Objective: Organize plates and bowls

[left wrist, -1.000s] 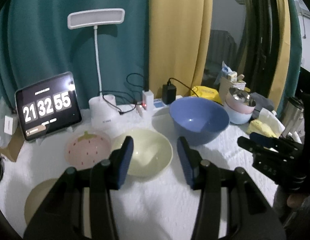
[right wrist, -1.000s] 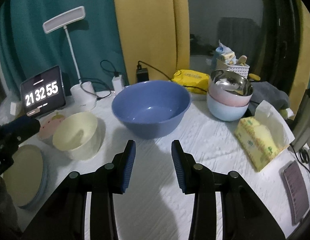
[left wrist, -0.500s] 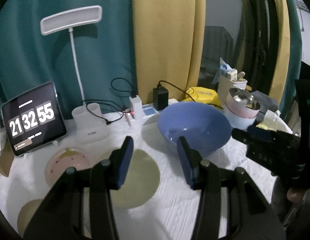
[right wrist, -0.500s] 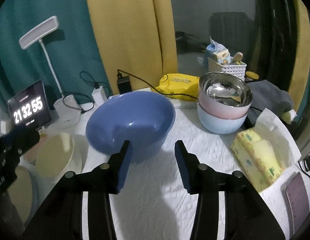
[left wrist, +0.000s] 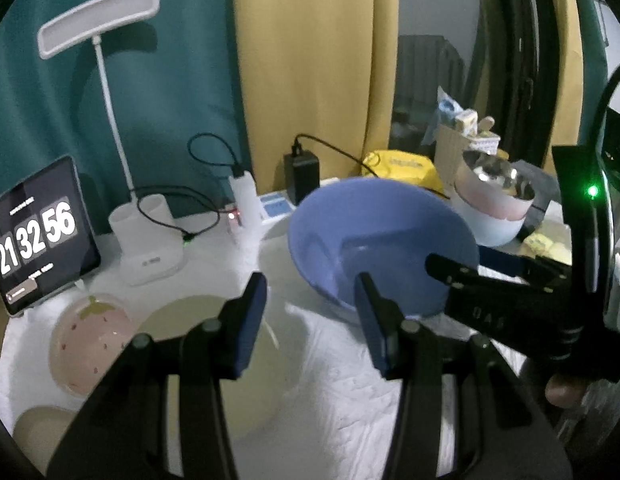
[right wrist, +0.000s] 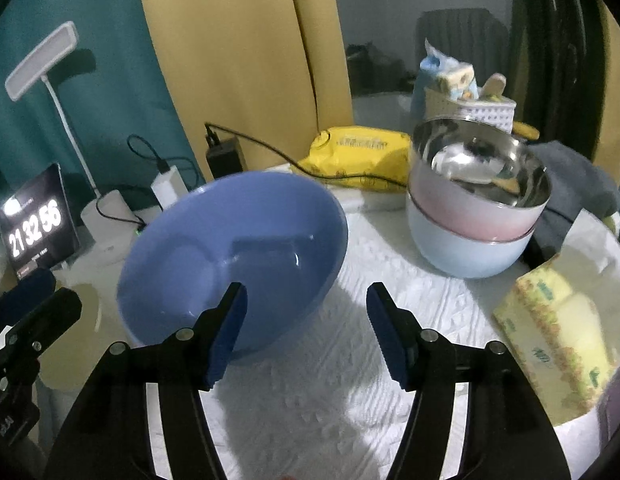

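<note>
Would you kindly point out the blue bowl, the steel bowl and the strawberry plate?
blue bowl (right wrist: pixel 214 248), right wrist view, inner wall.
steel bowl (right wrist: pixel 469 160), right wrist view, shiny inside.
strawberry plate (left wrist: pixel 90 336), left wrist view, pink centre.

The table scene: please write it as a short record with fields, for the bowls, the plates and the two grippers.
blue bowl: largest, mid-table, tilted, empty
stacked bowls: steel in pink in pale blue, right of the blue bowl
cream bowl: left of the blue bowl, behind the left gripper's fingers
strawberry plate: pink, beside the cream bowl
beige plate: near left table edge
right gripper: open, jaws just widened, astride the blue bowl's near rim, pads not pressing
left gripper: open, holding nothing
clock tablet: far left
</note>
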Demonstrator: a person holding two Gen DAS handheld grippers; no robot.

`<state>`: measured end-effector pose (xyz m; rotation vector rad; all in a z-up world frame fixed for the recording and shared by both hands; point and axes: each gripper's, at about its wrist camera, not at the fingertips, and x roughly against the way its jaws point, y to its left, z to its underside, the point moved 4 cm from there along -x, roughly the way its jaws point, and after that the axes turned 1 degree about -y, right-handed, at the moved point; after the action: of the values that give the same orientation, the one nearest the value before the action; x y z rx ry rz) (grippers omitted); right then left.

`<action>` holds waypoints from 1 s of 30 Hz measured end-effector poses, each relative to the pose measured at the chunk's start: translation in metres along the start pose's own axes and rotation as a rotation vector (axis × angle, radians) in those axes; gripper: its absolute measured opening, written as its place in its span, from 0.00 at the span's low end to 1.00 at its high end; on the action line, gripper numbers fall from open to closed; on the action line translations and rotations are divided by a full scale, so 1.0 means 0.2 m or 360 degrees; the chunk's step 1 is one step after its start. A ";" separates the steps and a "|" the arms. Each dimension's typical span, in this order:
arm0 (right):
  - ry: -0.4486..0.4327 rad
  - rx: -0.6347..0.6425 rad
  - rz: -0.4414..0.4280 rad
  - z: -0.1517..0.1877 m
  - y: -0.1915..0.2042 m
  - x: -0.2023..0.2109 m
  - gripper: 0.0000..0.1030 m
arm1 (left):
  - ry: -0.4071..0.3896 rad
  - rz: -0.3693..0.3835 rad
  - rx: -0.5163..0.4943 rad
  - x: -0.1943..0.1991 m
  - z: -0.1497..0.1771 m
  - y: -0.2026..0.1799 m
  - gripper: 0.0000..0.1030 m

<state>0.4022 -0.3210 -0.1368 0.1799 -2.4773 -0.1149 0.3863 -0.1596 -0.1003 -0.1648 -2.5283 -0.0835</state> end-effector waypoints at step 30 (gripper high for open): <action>0.0046 -0.0048 0.0014 0.12 -0.08 0.02 0.16 | 0.0052 0.0108 -0.0093 -0.13 0.07 -0.16 0.45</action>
<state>0.3872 -0.3359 -0.1550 0.1572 -2.4457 -0.1448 0.3951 -0.1928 -0.1273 -0.2699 -2.4867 -0.1320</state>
